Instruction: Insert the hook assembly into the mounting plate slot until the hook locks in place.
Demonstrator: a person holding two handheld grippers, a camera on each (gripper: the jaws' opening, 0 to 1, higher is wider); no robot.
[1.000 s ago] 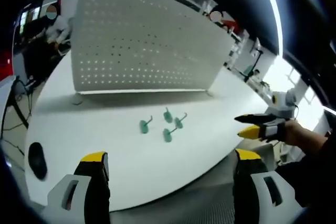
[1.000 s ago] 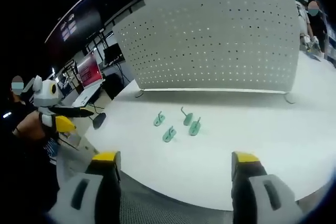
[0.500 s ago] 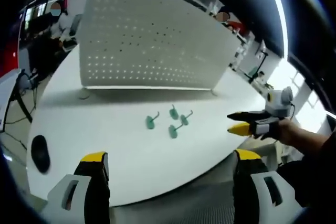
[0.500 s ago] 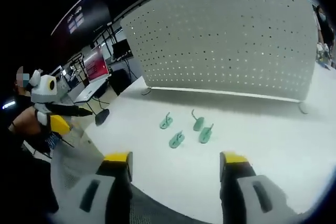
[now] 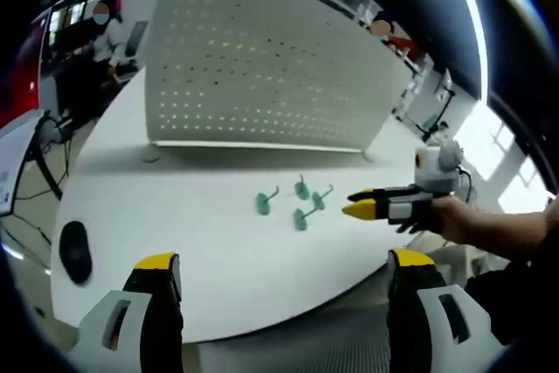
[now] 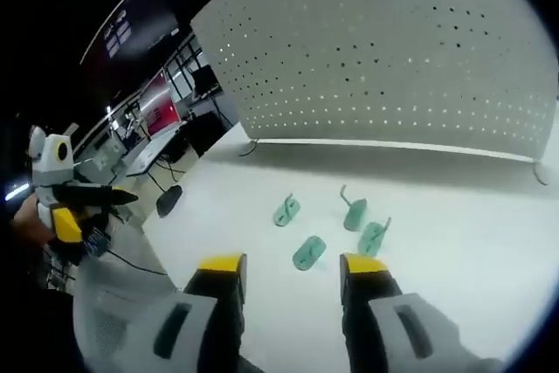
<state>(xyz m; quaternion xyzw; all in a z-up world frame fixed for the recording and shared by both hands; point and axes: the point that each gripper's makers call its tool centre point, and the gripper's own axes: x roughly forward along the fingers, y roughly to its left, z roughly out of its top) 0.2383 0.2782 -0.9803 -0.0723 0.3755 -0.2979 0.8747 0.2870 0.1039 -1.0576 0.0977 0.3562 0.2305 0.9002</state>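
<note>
Four green hooks [image 6: 307, 252] lie loose on the bench [image 6: 454, 242] before the upright pegboard [image 6: 393, 58] — my right gripper [image 6: 289, 265] hovers half-open above the nearest, lined up to grasp; left gripper [image 5: 279, 264] waits wide open, empty.

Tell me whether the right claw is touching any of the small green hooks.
Apart. In the right gripper view, white table shows between the right claw and the nearest small green hook.

Four green hooks [image 6: 309, 252] before pegboard [image 6: 384, 67]
</note>
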